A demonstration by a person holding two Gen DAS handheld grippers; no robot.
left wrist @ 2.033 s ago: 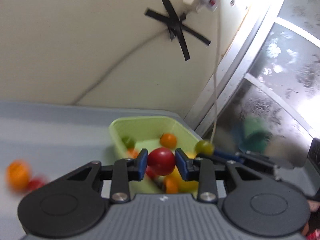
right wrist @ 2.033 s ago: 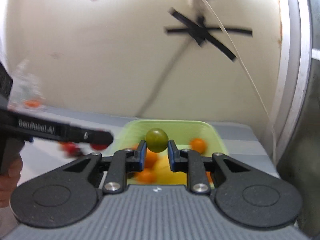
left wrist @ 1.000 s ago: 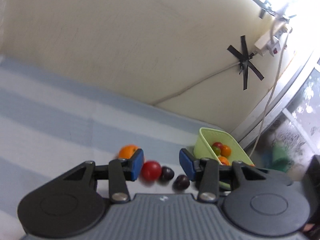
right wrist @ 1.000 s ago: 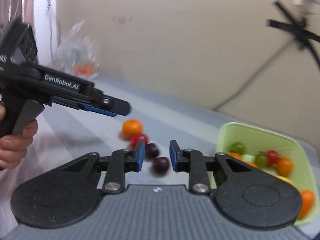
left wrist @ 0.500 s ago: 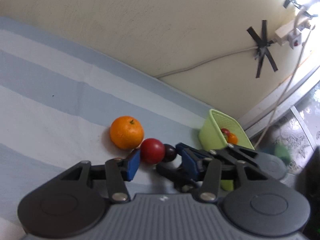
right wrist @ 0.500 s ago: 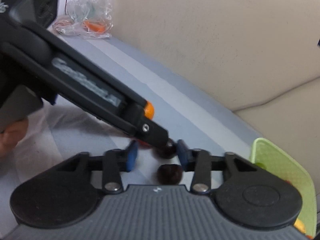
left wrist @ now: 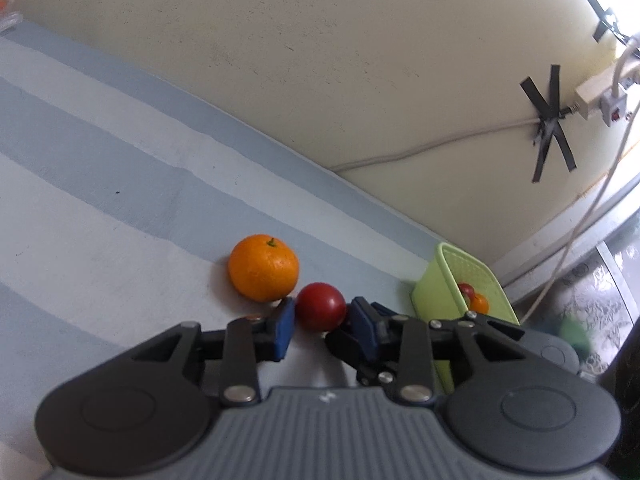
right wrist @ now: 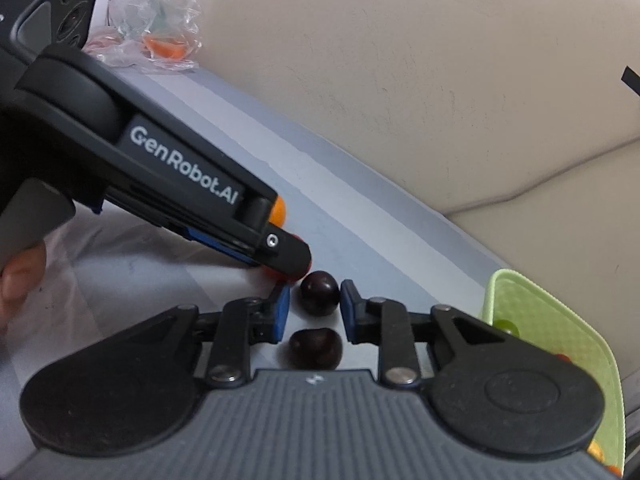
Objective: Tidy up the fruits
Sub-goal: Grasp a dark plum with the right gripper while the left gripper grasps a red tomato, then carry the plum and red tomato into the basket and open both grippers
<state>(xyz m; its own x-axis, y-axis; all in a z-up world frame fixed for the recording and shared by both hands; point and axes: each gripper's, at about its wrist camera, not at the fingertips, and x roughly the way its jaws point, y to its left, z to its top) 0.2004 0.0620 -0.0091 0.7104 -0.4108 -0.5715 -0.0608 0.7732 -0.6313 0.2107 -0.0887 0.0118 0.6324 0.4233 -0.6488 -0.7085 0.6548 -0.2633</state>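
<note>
Two hand-held tongs work low over a blue-striped worktop (left wrist: 120, 184), picking up loose fruit. The left tongs (left wrist: 322, 322) pinch a red tomato (left wrist: 321, 306) just beside an orange (left wrist: 263, 267). The right tongs (right wrist: 313, 312) bracket a dark plum (right wrist: 319, 293) — narrow, pads apparently just touching it. Next, probably: lift both and carry them to the green basket (left wrist: 444, 276) — without squeezing.
</note>
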